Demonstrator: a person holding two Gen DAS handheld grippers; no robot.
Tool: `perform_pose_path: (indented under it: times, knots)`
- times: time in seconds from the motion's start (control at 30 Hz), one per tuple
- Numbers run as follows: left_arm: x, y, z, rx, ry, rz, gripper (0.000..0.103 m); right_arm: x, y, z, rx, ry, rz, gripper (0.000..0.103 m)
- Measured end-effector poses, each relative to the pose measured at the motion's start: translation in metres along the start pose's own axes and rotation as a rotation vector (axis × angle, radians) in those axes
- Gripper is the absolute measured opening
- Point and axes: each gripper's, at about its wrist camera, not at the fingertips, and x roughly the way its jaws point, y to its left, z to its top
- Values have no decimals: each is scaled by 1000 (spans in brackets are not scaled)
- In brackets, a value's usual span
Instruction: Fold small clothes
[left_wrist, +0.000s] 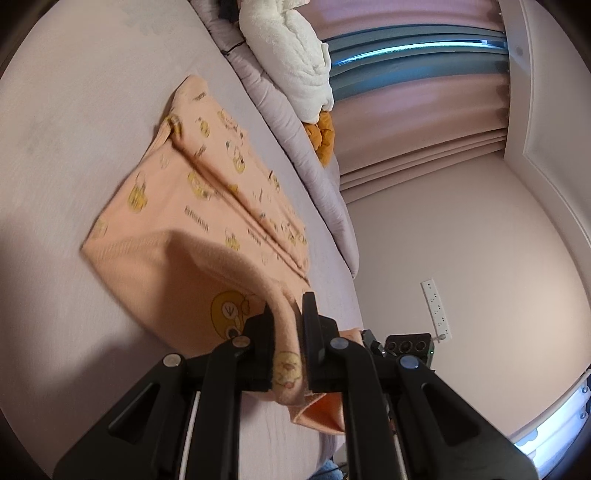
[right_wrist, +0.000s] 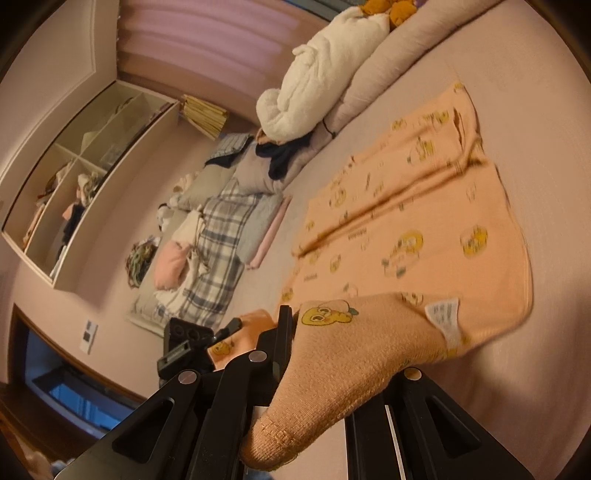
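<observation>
Both tongs are clamped on the near hem of the peach garment (left_wrist: 207, 206): left gripper (left_wrist: 288, 332) and right gripper (right_wrist: 314, 354) each pinch a corner. The rest lies on the bed (left_wrist: 55, 147), stretching lengthwise ahead toward the pillows (right_wrist: 325, 62).

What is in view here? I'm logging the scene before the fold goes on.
garment: one, peach with yellow cartoon prints, spread on the bed, near edge lifted
bed: one, pale pink sheet, under the garment
fluffy blanket: one, white, bundled by the pillows
plaid bedding: one, grey-white, on the floor
shelf unit: one, white, on the wall
left gripper: one, black, shut on the garment
right gripper: one, black, shut on the garment
</observation>
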Motion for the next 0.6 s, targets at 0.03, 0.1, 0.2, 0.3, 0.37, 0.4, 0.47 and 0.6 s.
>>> perform_pose_path:
  times: [0.03,0.1,0.2,0.3,0.37,0.4,0.47,0.6]
  knots:
    - [3,-1,5,5,-2,0,9,0,0,4,-4,-7,-2,11]
    - [9,-4,15,15,-8,-2,9,1,0,12,-11,-21,-7,11]
    - [19,-5,30,20,-15,-6,9,3,-3,25,-9,-43,-15,11]
    - [27,-5,43,25,-21,-6,9,8,-10,37,6,-61,-18,11]
    - [32,-4,53,26,-25,-4,9,11,-13,46,10,-71,-22,11]
    - [36,-3,57,25,-26,-5,9,13,-14,52,11,-77,-23,11]
    - [42,-1,66,20,-29,-5,9,16,-16,61,14,-86,-21,10]
    - [55,3,86,10,-37,-2,9,24,-21,79,20,-99,-26,11]
